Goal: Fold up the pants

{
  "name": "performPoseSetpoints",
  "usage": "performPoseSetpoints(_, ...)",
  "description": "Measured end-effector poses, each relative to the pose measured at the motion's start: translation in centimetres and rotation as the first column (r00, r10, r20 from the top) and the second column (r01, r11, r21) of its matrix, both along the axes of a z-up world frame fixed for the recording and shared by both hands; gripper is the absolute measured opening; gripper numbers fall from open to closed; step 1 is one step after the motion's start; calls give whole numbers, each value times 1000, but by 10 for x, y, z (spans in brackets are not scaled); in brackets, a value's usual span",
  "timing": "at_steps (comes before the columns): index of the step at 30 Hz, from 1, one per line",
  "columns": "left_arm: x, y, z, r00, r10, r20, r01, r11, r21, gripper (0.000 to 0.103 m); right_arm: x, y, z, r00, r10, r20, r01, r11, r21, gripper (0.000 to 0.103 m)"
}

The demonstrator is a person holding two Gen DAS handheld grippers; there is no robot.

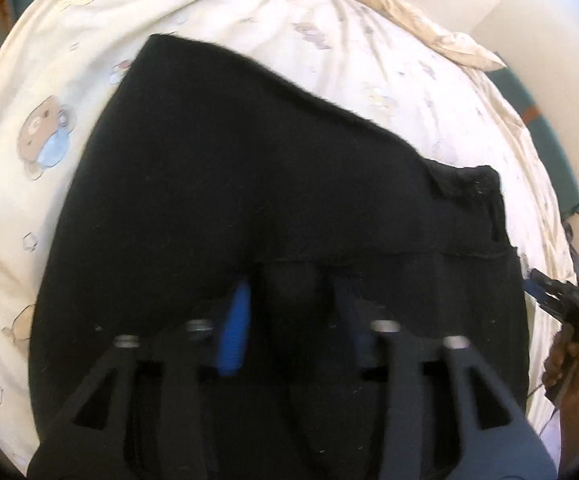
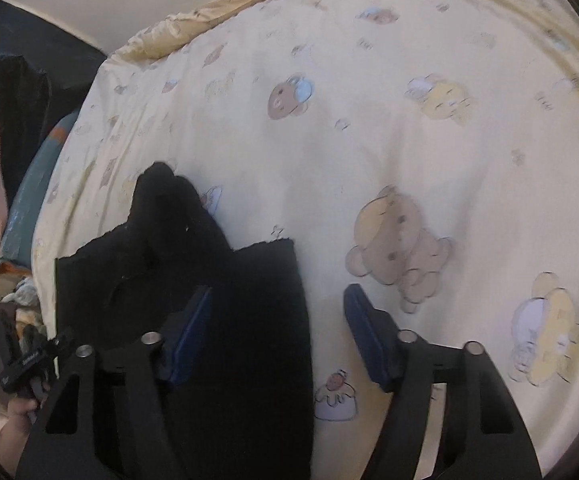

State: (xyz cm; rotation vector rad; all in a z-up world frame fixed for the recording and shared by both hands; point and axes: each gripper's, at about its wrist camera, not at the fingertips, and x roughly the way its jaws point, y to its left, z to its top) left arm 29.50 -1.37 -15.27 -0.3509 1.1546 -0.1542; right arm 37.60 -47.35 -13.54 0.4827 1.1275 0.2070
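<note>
Two grippers and one garment are catalogued, left to right.

Left wrist view: the bed sheet (image 1: 33,208), cream with bear prints, is seen at the left edge. The black pants (image 1: 249,184) are spread over the centre of the frame, one folded layer ending in a straight edge across the lower middle. The left gripper (image 1: 289,308) is set low over that dark cloth, its jaws narrowed; whether cloth is pinched cannot be told, black lying against black. The right gripper (image 1: 569,300) is glimpsed at the right edge.

Right wrist view: the pants (image 2: 225,280) occupy the lower left, a bunched peak above. The right gripper (image 2: 277,320) is held wide, one finger over the cloth, the other over bare sheet (image 2: 409,120), nothing clasped.

Handling judged advisable: the cloth edge should be straddled squarely before closing, both layers taken together, and the bunched peak smoothed.
</note>
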Motion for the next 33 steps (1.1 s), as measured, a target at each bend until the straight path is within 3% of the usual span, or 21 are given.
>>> performPoseSetpoints(2,1,-7,2,1000,-30,9,29,999,16,5,3,6,-5,1000,19,-4,-19,1000,-12,46)
performPoseSetpoints(3,-2,-9,9,998,-42,42,41,999,25,5,4,10,-6,999,36,2,-36,999,-12,22)
performPoseSetpoints(4,-5,-11,15,997,-47,65,45,999,28,4,5,14,-4,999,44,14,-43,998,-34,10)
performPoseSetpoints(6,-11,-12,29,994,-48,100,45,999,30,3,0,19,11,993,63,97,-58,997,-60,3)
performPoseSetpoints(13,-32,13,89,961,-28,275,44,998,-52,3,-5,30,84,923,173,345,-141,983,-114,2)
performPoseSetpoints(15,-31,29,99,948,21,317,1,998,-70,3,8,34,97,904,197,380,-166,980,-113,2)
performPoseSetpoints(19,-17,46,95,949,67,309,-40,995,-91,3,46,54,109,882,247,401,-207,968,-139,1)
performPoseSetpoints(21,-9,40,80,968,49,247,-29,996,-85,3,68,68,103,897,274,348,-217,957,-193,1)
performPoseSetpoints(23,-9,37,65,979,38,202,-24,997,-74,3,79,68,88,931,248,268,-214,965,-150,2)
performPoseSetpoints(24,-12,32,60,980,29,196,-16,997,-70,3,81,65,75,950,226,214,-213,974,-79,7)
performPoseSetpoints(26,-13,27,52,983,10,185,2,998,-61,3,75,62,58,963,221,157,-212,975,-71,16)
performPoseSetpoints(29,-13,25,46,985,10,174,-1,999,-54,3,57,48,35,976,193,101,-187,980,-68,40)
performPoseSetpoints(30,-13,26,45,985,17,171,-9,999,-50,3,51,38,27,983,157,92,-154,987,-40,57)
performPoseSetpoints(33,-17,27,43,986,26,164,-19,999,-44,3,44,24,7,993,100,58,-101,995,17,57)
